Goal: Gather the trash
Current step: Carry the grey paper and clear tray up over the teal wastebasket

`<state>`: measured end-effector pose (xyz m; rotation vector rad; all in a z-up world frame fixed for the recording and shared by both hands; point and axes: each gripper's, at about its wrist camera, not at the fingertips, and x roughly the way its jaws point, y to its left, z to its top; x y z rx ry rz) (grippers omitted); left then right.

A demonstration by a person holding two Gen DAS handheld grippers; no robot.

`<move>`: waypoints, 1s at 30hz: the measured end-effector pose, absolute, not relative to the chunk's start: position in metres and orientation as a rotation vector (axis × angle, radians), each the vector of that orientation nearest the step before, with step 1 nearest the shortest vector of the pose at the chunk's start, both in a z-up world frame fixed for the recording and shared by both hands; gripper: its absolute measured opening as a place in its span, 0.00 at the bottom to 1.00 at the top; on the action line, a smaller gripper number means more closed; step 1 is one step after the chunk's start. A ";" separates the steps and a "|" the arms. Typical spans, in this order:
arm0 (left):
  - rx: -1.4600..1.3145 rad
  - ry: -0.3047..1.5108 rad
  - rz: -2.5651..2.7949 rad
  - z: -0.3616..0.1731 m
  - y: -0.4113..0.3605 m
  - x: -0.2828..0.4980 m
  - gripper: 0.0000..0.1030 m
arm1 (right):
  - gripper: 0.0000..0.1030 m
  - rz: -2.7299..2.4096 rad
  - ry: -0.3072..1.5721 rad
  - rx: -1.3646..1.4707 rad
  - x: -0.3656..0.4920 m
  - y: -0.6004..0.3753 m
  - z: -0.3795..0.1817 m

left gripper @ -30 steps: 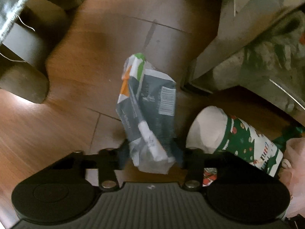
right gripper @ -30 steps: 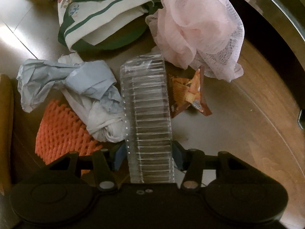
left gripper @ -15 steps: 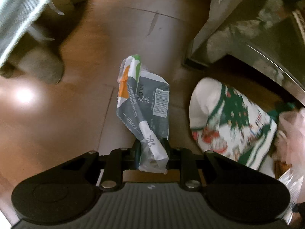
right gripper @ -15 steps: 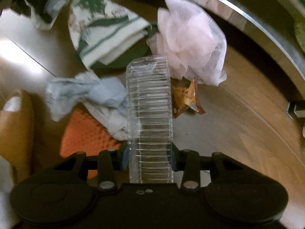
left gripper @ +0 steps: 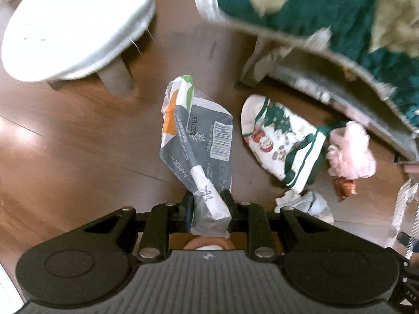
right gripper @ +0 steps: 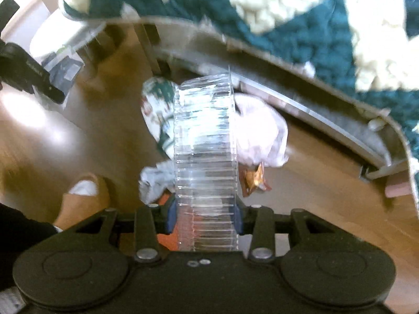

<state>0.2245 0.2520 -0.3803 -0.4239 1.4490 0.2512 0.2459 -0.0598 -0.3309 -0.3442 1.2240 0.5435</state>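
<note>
A crumpled paper bag (left gripper: 199, 151) hangs above the wood floor (left gripper: 78, 141), clamped in the left hand-held gripper (left gripper: 208, 206). The right hand-held gripper (right gripper: 204, 214) is clamped on a clear ribbed tray (right gripper: 205, 157). Below lie a printed bag (left gripper: 280, 141) and pink mesh (left gripper: 351, 151), beside a bed (left gripper: 340, 26).

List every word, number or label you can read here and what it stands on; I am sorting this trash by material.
"PAPER": along the crumpled grey, white and orange paper wrapper held in the left gripper.
"20251123E": on the same wrapper, beside its barcode.
Handwritten marks and small print on the wrapper: not legible.
Print on the white and green Christmas-pattern bag on the floor: too blurred to read.
Ribbed clear plastic container in the right gripper: no text.
</note>
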 end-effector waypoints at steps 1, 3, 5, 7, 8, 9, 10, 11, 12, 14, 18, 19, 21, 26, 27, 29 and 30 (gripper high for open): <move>-0.437 1.424 0.259 -0.368 0.254 0.221 0.21 | 0.39 0.541 1.208 -0.338 0.243 -0.060 -0.320; -0.461 1.369 0.278 -0.345 0.258 0.216 0.21 | 0.39 0.540 1.175 -0.330 0.238 -0.059 -0.301; -0.465 1.309 0.281 -0.319 0.259 0.210 0.21 | 0.39 0.540 1.139 -0.317 0.234 -0.058 -0.280; -0.453 1.253 0.278 -0.292 0.257 0.204 0.21 | 0.39 0.539 1.100 -0.296 0.229 -0.058 -0.258; -0.441 1.226 0.273 -0.278 0.256 0.201 0.21 | 0.39 0.537 1.080 -0.287 0.227 -0.058 -0.247; -0.424 1.198 0.269 -0.265 0.254 0.198 0.21 | 0.39 0.535 1.058 -0.281 0.224 -0.058 -0.236; -0.407 1.170 0.268 -0.251 0.252 0.196 0.21 | 0.39 0.534 1.033 -0.274 0.222 -0.059 -0.223; -0.396 1.145 0.269 -0.239 0.252 0.193 0.21 | 0.39 0.536 1.008 -0.267 0.219 -0.059 -0.211; -0.388 1.120 0.264 -0.226 0.251 0.190 0.21 | 0.39 0.537 0.985 -0.261 0.216 -0.061 -0.201; -0.369 1.067 0.250 -0.199 0.248 0.187 0.21 | 0.38 0.536 0.936 -0.245 0.213 -0.062 -0.178; -0.346 0.970 0.218 -0.148 0.242 0.181 0.21 | 0.39 0.542 0.837 -0.196 0.207 -0.066 -0.128; -0.344 0.946 0.208 -0.135 0.240 0.180 0.21 | 0.39 0.545 0.810 -0.188 0.206 -0.066 -0.114; -0.340 0.905 0.188 -0.111 0.234 0.178 0.21 | 0.39 0.556 0.772 -0.175 0.204 -0.068 -0.094; -0.303 0.807 0.129 -0.050 0.214 0.175 0.21 | 0.39 0.577 0.664 -0.155 0.206 -0.066 -0.035; -0.290 0.791 0.120 -0.039 0.210 0.176 0.21 | 0.39 0.578 0.645 -0.154 0.206 -0.065 -0.024; -0.265 0.751 0.094 -0.014 0.202 0.180 0.21 | 0.39 0.586 0.603 -0.150 0.212 -0.064 0.002; -0.253 0.735 0.085 -0.004 0.198 0.181 0.21 | 0.39 0.587 0.584 -0.147 0.215 -0.064 0.014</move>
